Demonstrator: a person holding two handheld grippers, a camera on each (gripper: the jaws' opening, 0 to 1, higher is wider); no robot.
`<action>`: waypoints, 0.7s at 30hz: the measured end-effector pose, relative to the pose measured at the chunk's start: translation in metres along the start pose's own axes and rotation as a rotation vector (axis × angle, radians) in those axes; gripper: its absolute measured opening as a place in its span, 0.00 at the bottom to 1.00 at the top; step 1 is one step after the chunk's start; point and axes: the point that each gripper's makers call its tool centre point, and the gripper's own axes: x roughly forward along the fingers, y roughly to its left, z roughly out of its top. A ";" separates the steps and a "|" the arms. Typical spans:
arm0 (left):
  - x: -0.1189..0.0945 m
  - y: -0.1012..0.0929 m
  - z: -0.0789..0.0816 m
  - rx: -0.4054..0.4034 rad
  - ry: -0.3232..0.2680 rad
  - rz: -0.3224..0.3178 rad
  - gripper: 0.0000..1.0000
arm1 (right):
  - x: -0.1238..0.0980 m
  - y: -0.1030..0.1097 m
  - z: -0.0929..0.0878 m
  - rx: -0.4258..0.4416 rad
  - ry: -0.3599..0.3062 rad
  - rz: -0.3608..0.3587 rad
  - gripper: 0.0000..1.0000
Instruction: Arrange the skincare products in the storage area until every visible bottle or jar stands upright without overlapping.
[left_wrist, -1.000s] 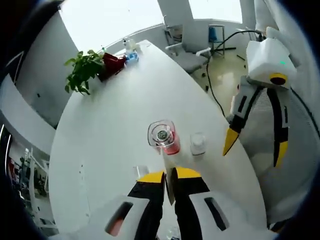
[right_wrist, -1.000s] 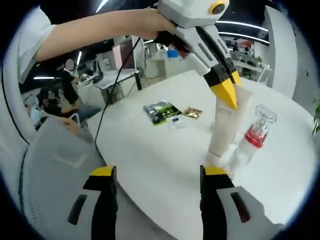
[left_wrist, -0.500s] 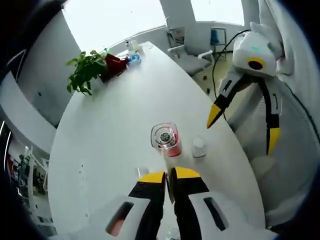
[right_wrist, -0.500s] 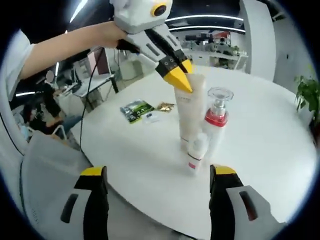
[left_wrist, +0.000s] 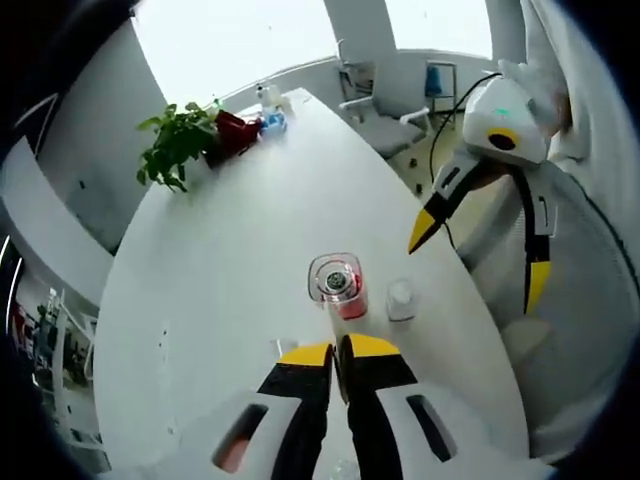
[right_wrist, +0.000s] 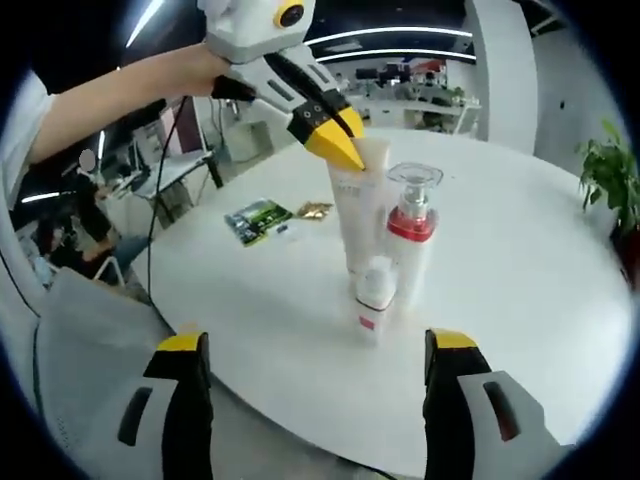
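Observation:
A white tube stands upright on the round white table, and my left gripper is shut on its top end. In the left gripper view my left gripper pinches the tube's thin edge. Close beside the tube stand a clear pump bottle with a red collar and a small white bottle, both upright. My right gripper is open, jaws wide apart, with the group ahead of it. The open right gripper hangs beyond the table's right edge.
Flat sachets and a gold packet lie on the table behind the bottles. A potted plant with a red pot stands at the far end. A chair sits past the table. A person's arm reaches in.
My right gripper has swung round, so the three products now sit centred between its jaws. My left gripper has kept its hold on the tube, which went from leaning to upright.

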 end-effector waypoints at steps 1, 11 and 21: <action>0.000 0.000 0.000 -0.002 -0.001 0.000 0.10 | 0.000 0.000 0.000 0.001 -0.001 -0.002 0.88; -0.002 0.006 0.004 -0.041 -0.033 0.015 0.13 | 0.001 -0.004 0.000 -0.006 -0.001 -0.021 0.88; -0.002 0.001 0.005 -0.039 -0.024 0.019 0.17 | 0.000 -0.006 0.000 0.003 -0.003 -0.032 0.87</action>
